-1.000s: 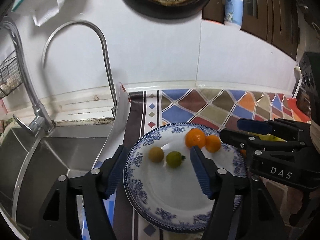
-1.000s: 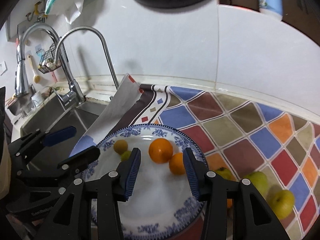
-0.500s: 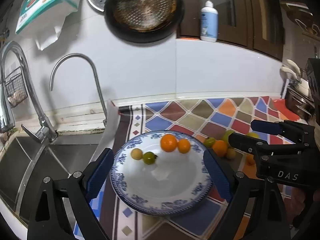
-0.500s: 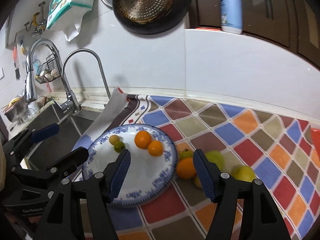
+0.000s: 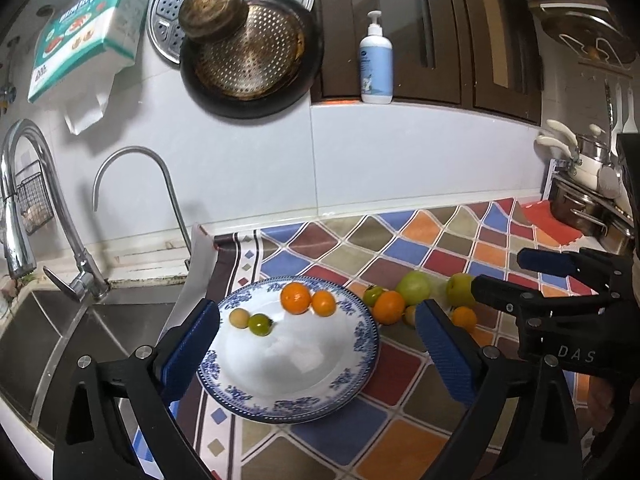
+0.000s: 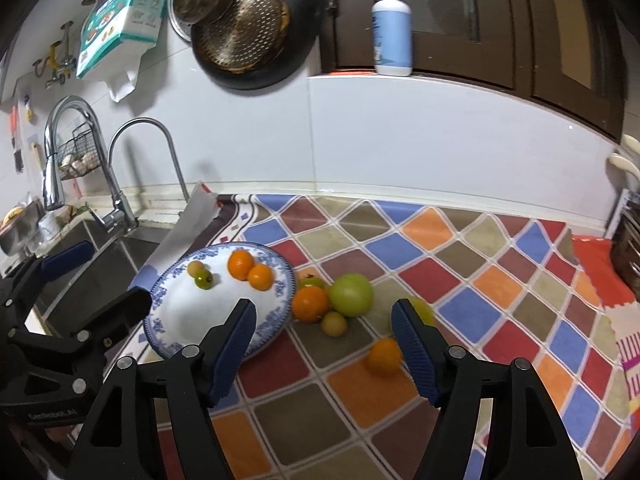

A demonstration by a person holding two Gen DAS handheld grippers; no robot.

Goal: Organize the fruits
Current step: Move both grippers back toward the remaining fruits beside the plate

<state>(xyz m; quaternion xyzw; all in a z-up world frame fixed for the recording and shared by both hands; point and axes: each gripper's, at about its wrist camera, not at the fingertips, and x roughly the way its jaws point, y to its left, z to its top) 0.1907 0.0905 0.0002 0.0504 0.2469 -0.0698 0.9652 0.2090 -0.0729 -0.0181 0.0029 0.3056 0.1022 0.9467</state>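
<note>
Blue-and-white plate [image 5: 360, 364] sits at the sink-side edge of the counter, on the patterned cloth [image 6: 460, 264]. Four fruits lie on its far half: a larger orange [image 5: 295, 298] touching a smaller orange [image 5: 323, 303], and toward the sink a small yellow fruit [image 5: 239, 317] touching a small green one [image 5: 259, 324].

Loose fruit lies on the cloth just off the plate's rim, on the side away from the sink. An orange [image 6: 309, 304] lies close beside the rim, with a big green apple [image 6: 351, 294] touching it and a small yellow-green fruit [image 6: 333, 323] in front of both. A small green-red fruit [image 6: 311, 281] sits behind the orange. One more small orange [image 6: 384, 357] lies apart, toward the near edge of the counter; a yellowish fruit [image 6: 425, 310] is partly hidden by the right gripper's finger.

Left gripper [image 5: 316, 356] hangs over the plate, jaws spread wide, having just been opening; only the plate shows between its pads, not touched. Right gripper [image 6: 324, 348] hangs over the loose fruit, jaws apart and also just been opening, nothing clamped.

Stainless sink [image 5: 60, 332] with two taps borders the cloth edge. A dark pan [image 5: 250, 60] hangs on the wall; a pump bottle [image 5: 375, 68] stands on the ledge.
</note>
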